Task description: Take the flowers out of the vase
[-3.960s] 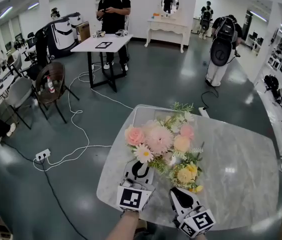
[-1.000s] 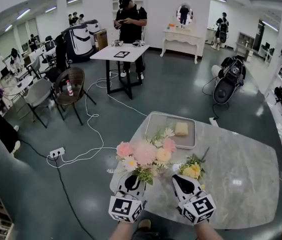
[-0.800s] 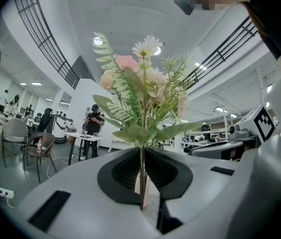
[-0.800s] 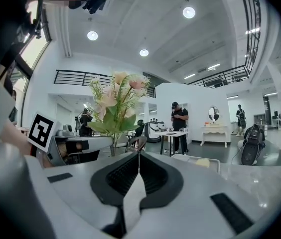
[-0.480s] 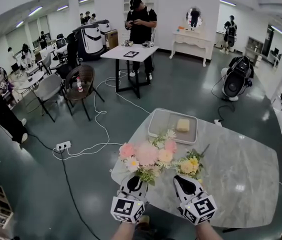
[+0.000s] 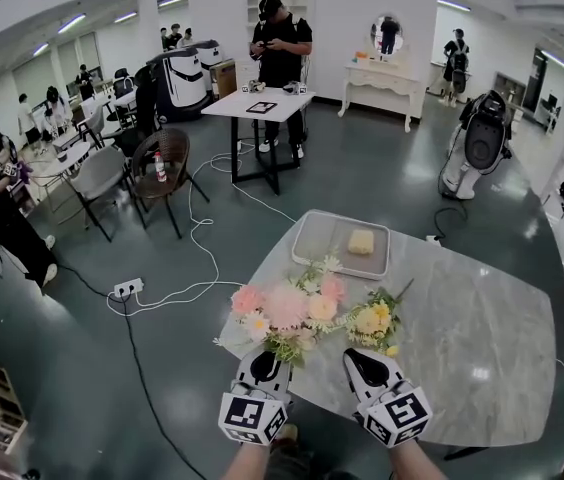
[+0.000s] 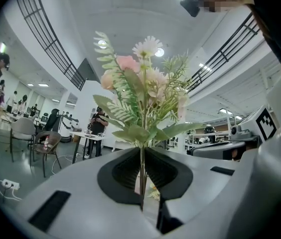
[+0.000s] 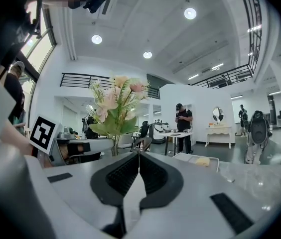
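Observation:
A bunch of pink and white flowers (image 6: 287,306) stands upright in my left gripper (image 6: 265,360), which is shut on its green stems (image 7: 141,173); the blooms (image 7: 140,78) rise above the jaws. The same bunch (image 8: 114,103) shows at the left of the right gripper view. A smaller yellow bunch (image 6: 372,320) sits just beyond my right gripper (image 6: 359,360). That gripper (image 8: 139,154) has its jaws together, and the yellow bunch does not show in its own view. I cannot tell whether it grips a stem. No vase is visible.
The marble table (image 6: 482,338) carries a grey tray (image 6: 317,240) with a yellow sponge (image 6: 361,241) at its far edge. Beyond lie a cable (image 6: 182,268) and a power strip on the floor, chairs, a white table and several people.
Both grippers have drawn back toward me, and the pink bunch came with the left one. The yellow bunch stayed about where it was. Four seconds ago all the flowers stood as one bouquet.

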Available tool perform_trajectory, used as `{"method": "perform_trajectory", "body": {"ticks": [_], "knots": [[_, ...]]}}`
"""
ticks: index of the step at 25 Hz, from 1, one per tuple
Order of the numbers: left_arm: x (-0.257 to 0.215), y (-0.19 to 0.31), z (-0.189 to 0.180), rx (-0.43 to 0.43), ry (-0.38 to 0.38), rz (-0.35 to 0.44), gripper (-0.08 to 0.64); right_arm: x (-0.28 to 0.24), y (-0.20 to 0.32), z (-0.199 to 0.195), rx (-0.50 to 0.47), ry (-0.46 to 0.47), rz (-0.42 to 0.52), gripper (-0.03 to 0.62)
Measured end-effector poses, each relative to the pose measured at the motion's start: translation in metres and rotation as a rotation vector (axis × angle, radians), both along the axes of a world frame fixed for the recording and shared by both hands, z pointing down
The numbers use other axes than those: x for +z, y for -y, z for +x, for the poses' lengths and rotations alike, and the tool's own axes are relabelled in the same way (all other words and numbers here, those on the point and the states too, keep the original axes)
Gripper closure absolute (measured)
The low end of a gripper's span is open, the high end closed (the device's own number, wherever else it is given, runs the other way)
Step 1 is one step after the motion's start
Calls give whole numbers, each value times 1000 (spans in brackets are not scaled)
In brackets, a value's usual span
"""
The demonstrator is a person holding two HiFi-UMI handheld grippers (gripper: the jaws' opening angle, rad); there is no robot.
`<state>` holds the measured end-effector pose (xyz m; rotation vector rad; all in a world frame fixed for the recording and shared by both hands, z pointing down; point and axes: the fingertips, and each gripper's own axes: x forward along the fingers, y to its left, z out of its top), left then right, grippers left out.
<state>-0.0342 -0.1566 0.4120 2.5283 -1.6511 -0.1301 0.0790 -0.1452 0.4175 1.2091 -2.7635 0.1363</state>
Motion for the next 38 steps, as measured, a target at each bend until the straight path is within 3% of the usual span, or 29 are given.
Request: {"method": "perform_trajectory", "body": {"ticks": [38], "knots": [[-1,-90,-4,-40,-24,7,525,-1,-90,-3,-57,8,21,568]]}}
